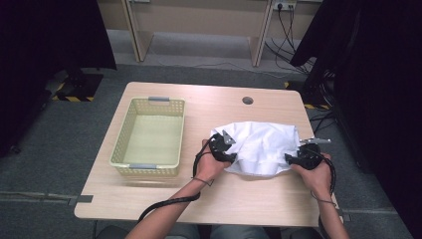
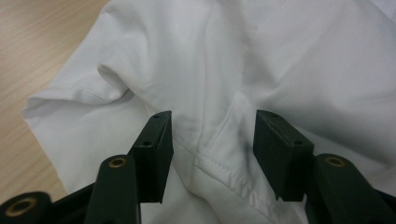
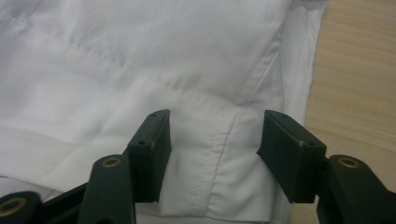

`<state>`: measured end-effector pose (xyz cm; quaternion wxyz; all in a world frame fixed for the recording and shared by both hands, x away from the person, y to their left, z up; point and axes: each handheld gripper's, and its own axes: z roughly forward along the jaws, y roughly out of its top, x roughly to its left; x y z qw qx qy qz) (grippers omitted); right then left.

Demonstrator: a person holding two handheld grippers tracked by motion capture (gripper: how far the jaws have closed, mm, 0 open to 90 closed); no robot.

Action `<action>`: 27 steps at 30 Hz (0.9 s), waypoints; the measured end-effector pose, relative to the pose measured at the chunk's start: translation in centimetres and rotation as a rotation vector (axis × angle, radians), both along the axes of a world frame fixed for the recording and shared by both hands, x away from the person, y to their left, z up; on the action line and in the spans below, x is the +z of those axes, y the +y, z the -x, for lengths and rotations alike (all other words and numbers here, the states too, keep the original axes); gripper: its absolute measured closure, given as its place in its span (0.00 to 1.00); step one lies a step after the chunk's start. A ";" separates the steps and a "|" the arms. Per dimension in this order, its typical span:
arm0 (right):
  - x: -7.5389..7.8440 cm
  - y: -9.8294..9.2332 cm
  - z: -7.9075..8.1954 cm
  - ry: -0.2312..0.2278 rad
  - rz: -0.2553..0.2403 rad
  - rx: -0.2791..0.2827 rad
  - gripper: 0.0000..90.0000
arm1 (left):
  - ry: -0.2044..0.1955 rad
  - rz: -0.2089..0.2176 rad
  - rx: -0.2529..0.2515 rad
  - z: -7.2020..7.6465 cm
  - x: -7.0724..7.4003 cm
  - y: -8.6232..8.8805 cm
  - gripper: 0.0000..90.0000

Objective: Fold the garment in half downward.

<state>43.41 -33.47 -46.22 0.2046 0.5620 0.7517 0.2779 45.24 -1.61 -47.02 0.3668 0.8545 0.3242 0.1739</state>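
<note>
The shirt [image 1: 259, 147] lies crumpled on the tabletop [image 1: 234, 194] between our two tools, white and loosely bunched, with the yellow basket [image 1: 149, 133] well off to the far side of the left tool [image 1: 225, 149]. In the left gripper view, the left tool's jaws stand partly open, with a stitched seam of the shirt [image 2: 224, 79] between them but the pads not pressing on it. The right tool [image 3: 212, 140] is much the same: its jaws stand apart over a hemmed edge of the cloth, gripping nothing, with bare tabletop [image 3: 359, 70] just beyond its right jaw. We judge the step in hand to be taking hold of the shirt at both sides, perhaps to spread or fold it. To do this well, we should sink each tool until both pads straddle the stitched edge, then close firmly on the doubled hem, not on a single loose layer, which could slip. We should close both sides at matching points so the cloth lifts evenly.
</note>
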 end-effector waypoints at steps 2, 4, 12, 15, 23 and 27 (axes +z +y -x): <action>0.3 -0.1 0.0 0.014 -0.034 -0.019 0.41 | -0.022 0.017 0.008 0.0 0.4 0.1 0.49; 0.8 -0.3 0.0 -0.031 -0.049 -0.037 0.40 | -0.040 0.036 0.016 0.0 1.1 0.3 0.47; 1.8 -0.9 0.0 -0.049 -0.056 -0.061 0.34 | -0.042 0.106 0.089 -0.7 2.3 1.7 0.39; 1.6 -1.1 -0.1 -0.043 -0.073 -0.072 0.34 | -0.032 0.123 0.119 -1.0 2.2 2.1 0.38; 1.3 -1.6 -1.3 -0.026 -0.083 -0.101 0.33 | 0.005 0.136 0.217 -1.7 1.6 3.8 0.34; 0.9 -1.3 -2.5 0.001 -0.062 -0.092 0.32 | 0.045 0.125 0.246 -2.2 0.8 4.2 0.31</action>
